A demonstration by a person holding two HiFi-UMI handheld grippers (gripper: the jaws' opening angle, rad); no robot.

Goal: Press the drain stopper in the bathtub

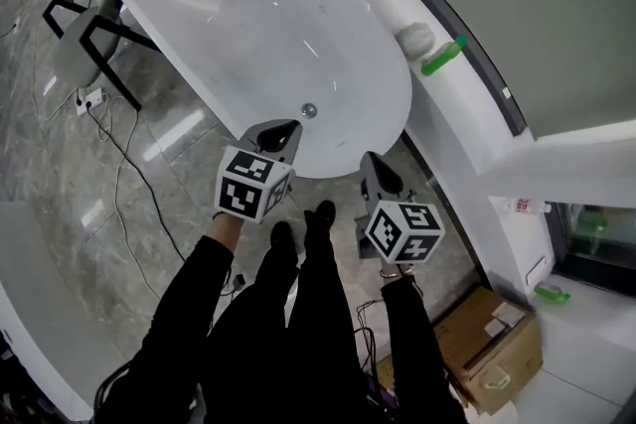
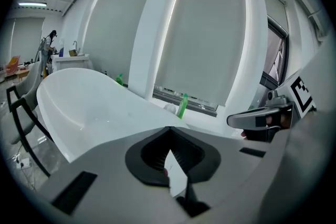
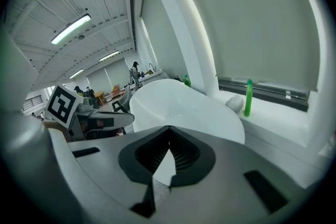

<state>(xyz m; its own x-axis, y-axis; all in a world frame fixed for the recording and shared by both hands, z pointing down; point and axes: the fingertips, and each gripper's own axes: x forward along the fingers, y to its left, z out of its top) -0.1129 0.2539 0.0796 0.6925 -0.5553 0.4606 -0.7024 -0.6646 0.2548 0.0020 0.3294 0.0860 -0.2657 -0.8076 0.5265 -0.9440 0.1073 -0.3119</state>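
Hovering at bathtub (image 1: 248, 25), left gripper (image 1: 284, 132), right gripper (image 1: 378, 174) closed, drain stopper (image 1: 309, 111) indistinct

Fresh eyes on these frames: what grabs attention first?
The big white oval bathtub fills the upper middle of the head view, with its small round drain stopper at the near end. The left claw and the right claw hover by that near end, both shut and empty. A bright green bottle stands on the white window ledge to the right.
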